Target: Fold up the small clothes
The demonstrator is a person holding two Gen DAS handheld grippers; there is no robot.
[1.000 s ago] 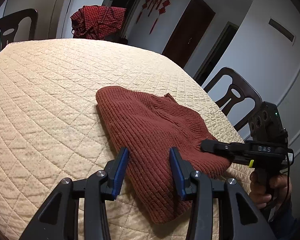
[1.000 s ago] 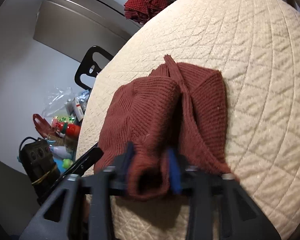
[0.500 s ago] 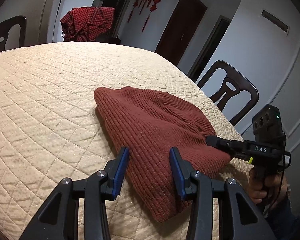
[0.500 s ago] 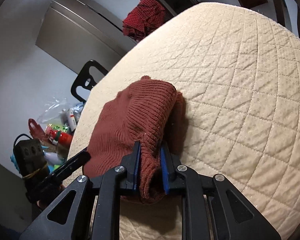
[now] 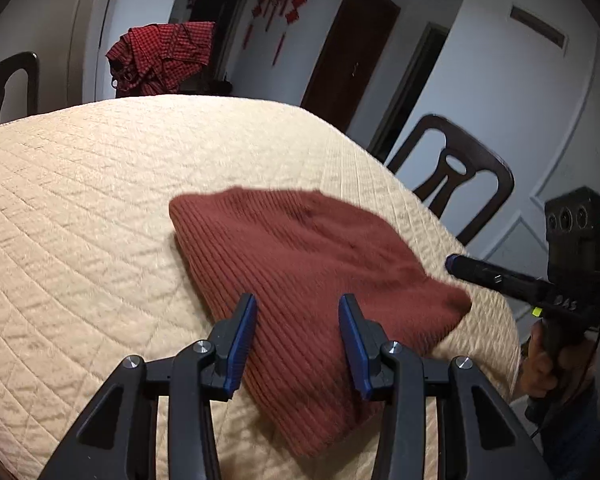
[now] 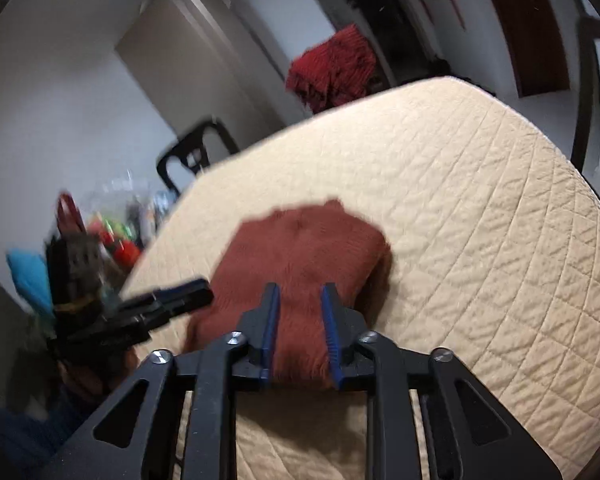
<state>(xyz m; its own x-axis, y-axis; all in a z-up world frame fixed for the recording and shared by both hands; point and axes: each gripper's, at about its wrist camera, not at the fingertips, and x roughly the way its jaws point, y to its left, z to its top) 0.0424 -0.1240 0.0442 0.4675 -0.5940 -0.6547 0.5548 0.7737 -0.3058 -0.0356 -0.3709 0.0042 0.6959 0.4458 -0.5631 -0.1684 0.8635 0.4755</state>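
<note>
A rust-red knit garment (image 5: pixel 308 280) lies folded flat on the quilted beige table cover (image 5: pixel 100 208). My left gripper (image 5: pixel 298 320) hovers open just above the garment's near edge, with nothing pinched between its blue pads. In the left wrist view my right gripper (image 5: pixel 454 263) hangs at the garment's right corner, its tip just clear of the cloth. In the right wrist view, which is blurred, the garment (image 6: pixel 304 256) shows through the narrow gap of my right gripper (image 6: pixel 300 308). Its jaws are closing, and no cloth is lifted.
A red checked cloth (image 5: pixel 160 60) hangs over a chair beyond the table's far edge. Dark wooden chairs stand at the right (image 5: pixel 456 176) and far left (image 5: pixel 8 88). Bags and bottles (image 6: pixel 112 232) clutter the floor past the table's left side. A hand (image 5: pixel 540 364) holds the right gripper.
The right gripper carried the garment's flap over onto the rest, then drew back and upward off the cloth. The garment now lies in one flat fold. The left gripper drifted slightly.
</note>
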